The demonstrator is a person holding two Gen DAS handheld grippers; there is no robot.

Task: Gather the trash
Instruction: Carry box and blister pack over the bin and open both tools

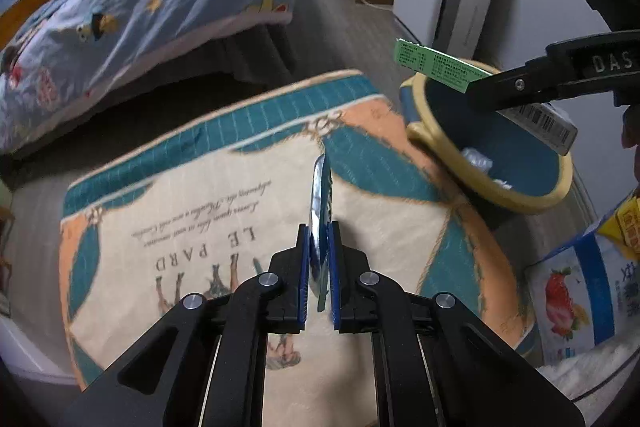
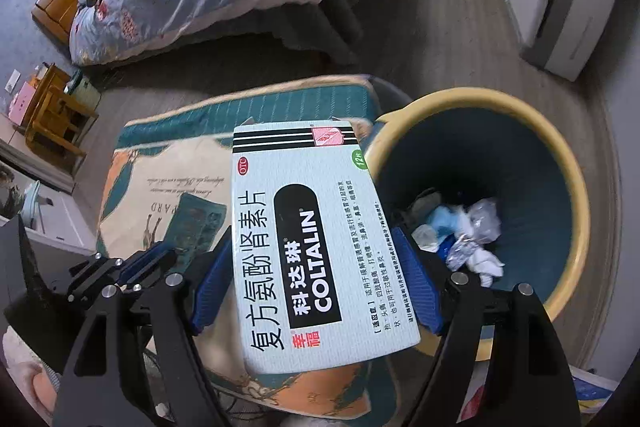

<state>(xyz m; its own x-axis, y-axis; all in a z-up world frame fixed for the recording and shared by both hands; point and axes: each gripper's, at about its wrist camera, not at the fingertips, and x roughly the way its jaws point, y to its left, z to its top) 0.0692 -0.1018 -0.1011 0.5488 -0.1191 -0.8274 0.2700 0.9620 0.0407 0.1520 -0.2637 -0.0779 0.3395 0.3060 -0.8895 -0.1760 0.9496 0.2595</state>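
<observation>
Left gripper [image 1: 319,281]: jaws nearly shut, pinching a thin silvery blister sheet [image 1: 319,211] edge-on above the printed cushion [image 1: 208,211].
Right gripper [image 2: 316,283]: jaws standing wide, clamping a white Coltalin medicine box [image 2: 316,239] by its long sides.
Box: lying flat, overlapping the near rim of the trash bin [image 2: 576,187].
Bin: holding crumpled tissues [image 2: 476,227].
Hard to read: the sheet's face.
</observation>
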